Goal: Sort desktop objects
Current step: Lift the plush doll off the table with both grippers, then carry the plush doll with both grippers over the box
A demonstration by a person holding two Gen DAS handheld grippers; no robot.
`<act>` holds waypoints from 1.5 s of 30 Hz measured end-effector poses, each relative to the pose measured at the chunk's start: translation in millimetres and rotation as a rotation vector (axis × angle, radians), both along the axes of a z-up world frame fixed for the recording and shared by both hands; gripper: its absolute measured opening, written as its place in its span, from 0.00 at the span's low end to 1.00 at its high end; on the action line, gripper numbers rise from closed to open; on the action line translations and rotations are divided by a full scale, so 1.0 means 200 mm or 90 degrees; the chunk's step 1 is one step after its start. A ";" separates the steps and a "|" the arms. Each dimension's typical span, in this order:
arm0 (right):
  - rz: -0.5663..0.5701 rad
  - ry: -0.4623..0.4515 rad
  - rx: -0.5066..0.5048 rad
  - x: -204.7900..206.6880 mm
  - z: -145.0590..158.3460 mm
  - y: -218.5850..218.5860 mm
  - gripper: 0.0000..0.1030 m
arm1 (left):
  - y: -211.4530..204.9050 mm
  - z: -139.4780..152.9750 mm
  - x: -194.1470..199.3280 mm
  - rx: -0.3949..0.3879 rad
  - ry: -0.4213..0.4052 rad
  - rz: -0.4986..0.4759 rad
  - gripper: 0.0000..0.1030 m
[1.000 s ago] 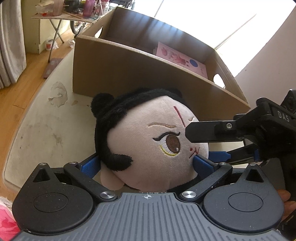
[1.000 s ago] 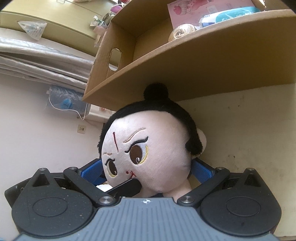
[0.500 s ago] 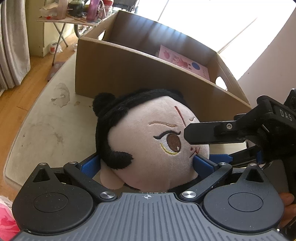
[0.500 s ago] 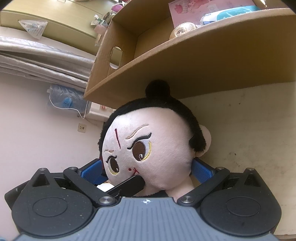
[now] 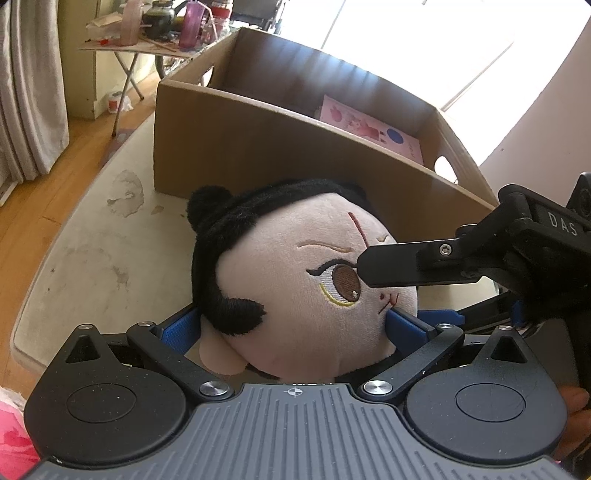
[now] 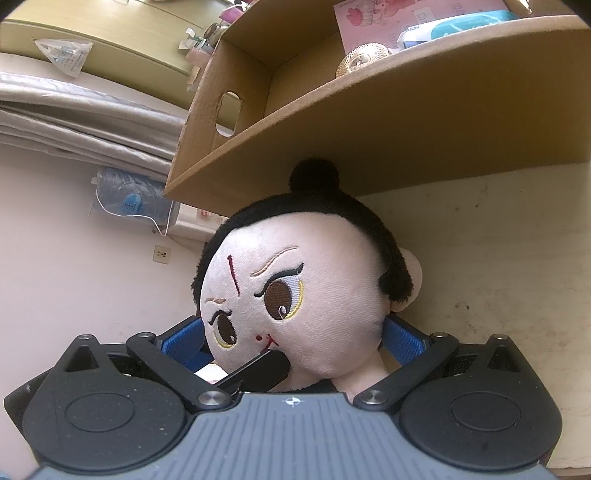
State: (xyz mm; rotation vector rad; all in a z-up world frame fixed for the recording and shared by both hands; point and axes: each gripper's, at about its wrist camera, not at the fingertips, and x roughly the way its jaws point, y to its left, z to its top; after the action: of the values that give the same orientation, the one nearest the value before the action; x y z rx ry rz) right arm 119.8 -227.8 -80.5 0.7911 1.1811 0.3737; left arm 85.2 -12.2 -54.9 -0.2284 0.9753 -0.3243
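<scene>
Plush doll clamped by both grippers in front of the box

The plush doll (image 5: 314,288) sits above the stained table (image 5: 92,258), just in front of the cardboard box (image 5: 280,158). The left gripper (image 5: 295,325) squeezes its head between blue pads, one at the ear side, one at the cheek. The right gripper (image 6: 291,336) likewise presses its blue pads against both sides of the head. In the box lie a pink card (image 5: 373,127), a round gold object (image 6: 364,59) and a blue-white packet (image 6: 458,27)
</scene>
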 end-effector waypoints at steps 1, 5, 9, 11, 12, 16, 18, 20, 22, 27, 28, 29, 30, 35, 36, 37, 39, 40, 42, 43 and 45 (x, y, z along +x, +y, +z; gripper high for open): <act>0.001 -0.001 0.000 0.00 0.00 0.00 1.00 | 0.00 0.00 0.00 0.001 -0.001 0.002 1.00; 0.003 -0.002 0.000 -0.04 -0.02 -0.06 1.00 | -0.01 0.01 -0.01 0.007 0.001 0.007 1.00; 0.003 -0.002 0.002 -0.06 -0.03 -0.07 1.00 | -0.02 0.01 -0.01 0.013 0.002 0.014 1.00; 0.003 -0.003 0.001 -0.06 -0.04 -0.07 1.00 | -0.02 0.01 -0.01 0.012 0.003 0.021 1.00; 0.004 -0.004 0.001 -0.06 -0.04 -0.07 1.00 | -0.01 0.01 -0.02 0.009 0.004 0.024 1.00; 0.005 -0.005 0.000 -0.08 -0.04 -0.09 1.00 | 0.00 0.00 -0.03 0.001 -0.006 0.034 1.00; 0.005 -0.006 0.001 -0.08 -0.04 -0.09 1.00 | -0.01 0.00 -0.04 0.007 -0.019 0.026 1.00; 0.004 -0.006 0.001 -0.07 -0.04 -0.08 1.00 | 0.00 -0.01 -0.05 0.003 -0.018 0.029 1.00; 0.004 -0.006 0.000 -0.07 -0.04 -0.08 1.00 | 0.00 -0.01 -0.05 0.001 -0.014 0.029 1.00; 0.006 -0.010 -0.006 -0.07 -0.03 -0.06 1.00 | 0.00 -0.01 -0.04 0.001 -0.014 0.022 1.00; 0.006 -0.011 -0.007 -0.06 -0.03 -0.05 1.00 | 0.00 -0.01 -0.04 0.000 -0.012 0.024 1.00; 0.005 -0.011 -0.008 -0.06 -0.03 -0.04 1.00 | 0.00 -0.01 -0.04 -0.001 -0.011 0.025 1.00; 0.005 -0.012 -0.009 -0.06 -0.03 -0.04 1.00 | 0.00 -0.01 -0.04 -0.002 -0.010 0.026 1.00; 0.005 -0.012 -0.010 -0.07 -0.02 -0.04 1.00 | 0.01 -0.02 -0.04 -0.009 -0.008 0.035 1.00; 0.005 -0.012 -0.010 -0.07 -0.02 -0.04 1.00 | 0.01 -0.02 -0.04 -0.011 -0.008 0.037 1.00; 0.004 -0.013 -0.010 -0.08 -0.02 -0.04 1.00 | 0.01 -0.02 -0.04 -0.013 -0.007 0.041 1.00; 0.004 -0.012 -0.011 -0.07 -0.02 -0.04 1.00 | 0.01 -0.03 -0.04 -0.020 -0.001 0.048 1.00; 0.005 -0.013 -0.010 -0.07 -0.02 -0.04 1.00 | 0.01 -0.03 -0.04 -0.024 0.003 0.052 1.00; 0.005 -0.015 -0.011 -0.09 -0.02 -0.05 1.00 | 0.02 -0.03 -0.04 -0.027 0.004 0.056 1.00; 0.006 -0.015 -0.012 -0.08 -0.01 -0.05 1.00 | 0.02 -0.03 -0.05 -0.027 0.001 0.056 1.00; 0.009 -0.015 -0.012 -0.08 -0.01 -0.05 1.00 | 0.03 -0.03 -0.05 -0.030 0.000 0.056 1.00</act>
State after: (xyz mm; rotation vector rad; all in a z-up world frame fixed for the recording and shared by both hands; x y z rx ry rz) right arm 103.0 -238.4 -82.4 0.7595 1.1674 0.3824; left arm 75.1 -6.9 -60.7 -0.3130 0.9552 -0.2671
